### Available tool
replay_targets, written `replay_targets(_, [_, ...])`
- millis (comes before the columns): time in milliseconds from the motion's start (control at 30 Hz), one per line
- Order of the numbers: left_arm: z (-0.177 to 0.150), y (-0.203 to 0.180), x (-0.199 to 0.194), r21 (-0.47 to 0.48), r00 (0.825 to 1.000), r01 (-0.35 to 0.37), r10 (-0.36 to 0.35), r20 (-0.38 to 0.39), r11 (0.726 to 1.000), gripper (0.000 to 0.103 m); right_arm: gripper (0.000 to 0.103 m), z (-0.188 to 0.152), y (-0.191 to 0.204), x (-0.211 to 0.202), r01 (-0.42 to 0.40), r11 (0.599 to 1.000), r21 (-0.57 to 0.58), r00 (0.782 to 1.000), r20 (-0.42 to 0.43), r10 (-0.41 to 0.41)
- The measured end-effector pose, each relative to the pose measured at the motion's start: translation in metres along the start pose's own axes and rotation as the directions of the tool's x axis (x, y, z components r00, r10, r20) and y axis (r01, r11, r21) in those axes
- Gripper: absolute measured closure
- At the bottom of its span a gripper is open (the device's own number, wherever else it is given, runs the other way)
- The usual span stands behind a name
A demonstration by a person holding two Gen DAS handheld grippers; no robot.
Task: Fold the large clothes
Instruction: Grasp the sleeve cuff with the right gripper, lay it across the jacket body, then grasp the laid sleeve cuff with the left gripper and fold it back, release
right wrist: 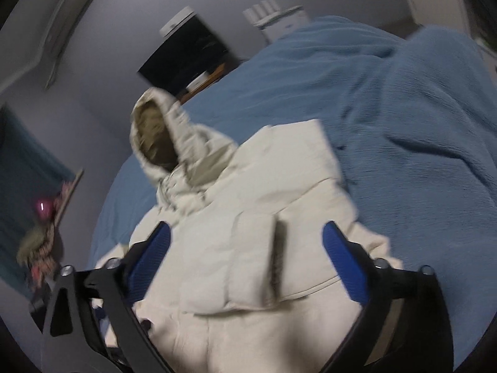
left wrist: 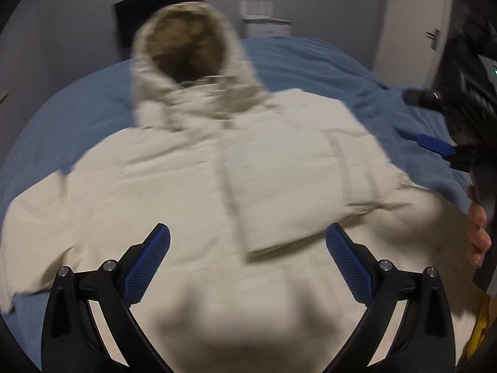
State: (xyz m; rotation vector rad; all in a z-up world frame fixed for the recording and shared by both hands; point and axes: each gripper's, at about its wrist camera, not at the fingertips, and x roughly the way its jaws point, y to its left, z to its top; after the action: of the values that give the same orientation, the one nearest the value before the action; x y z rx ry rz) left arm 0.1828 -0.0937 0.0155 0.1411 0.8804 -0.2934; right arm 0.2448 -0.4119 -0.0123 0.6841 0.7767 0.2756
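Blue bedspread (left wrist: 310,62) under cream hooded coat (left wrist: 192,186)

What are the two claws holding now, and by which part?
Nothing. The left claw and the right claw stand open above the cream jacket, gripping no part.

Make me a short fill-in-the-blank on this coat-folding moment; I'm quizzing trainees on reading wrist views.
1. The cream coat lies on a ____ blanket.
2. One sleeve is folded ____ the coat's body.
3. The left gripper hovers with its jaws ____.
4. The hood has a ____ lining.

Missing words: blue; over; open; brown
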Motion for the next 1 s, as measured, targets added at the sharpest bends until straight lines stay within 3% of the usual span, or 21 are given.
replay_targets(167, [0.002,-0.055,0.040,0.124,0.999,0.046,-0.044,-0.019,0.991,0.006,0.008,0.019,-0.031,-0.012,0.146,0.989,0.028,0.987,0.061,-0.147])
replay_targets(367, [0.000,-0.096,0.084,0.249,0.998,0.016,-0.001,-0.058,0.968,0.008,0.008,0.024,-0.044,-0.010,0.212,0.977,0.009,0.972,0.104,-0.212])
replay_targets(467, [-0.001,-0.103,0.098,0.317,0.995,-0.038,0.065,-0.075,0.948,0.025,0.008,0.023,-0.038,0.000,0.271,0.961,-0.047,0.959,0.102,-0.266])
replay_targets(600, [0.000,-0.103,0.087,0.395,0.997,-0.023,0.049,-0.056,0.918,0.060,0.008,0.021,-0.036,0.004,0.252,0.966,-0.057,0.964,0.104,-0.246])
replay_targets(733, [0.008,-0.078,0.061,0.350,0.999,-0.024,0.034,-0.023,0.936,0.068,0.008,0.018,-0.031,0.002,0.250,0.966,-0.066,0.963,0.117,-0.241])
replay_targets(1000, [0.007,0.007,-0.005,0.154,0.997,-0.066,0.057,0.058,0.986,0.079,0.008,0.004,-0.004,0.005,0.266,0.947,-0.181,0.960,0.136,-0.244])
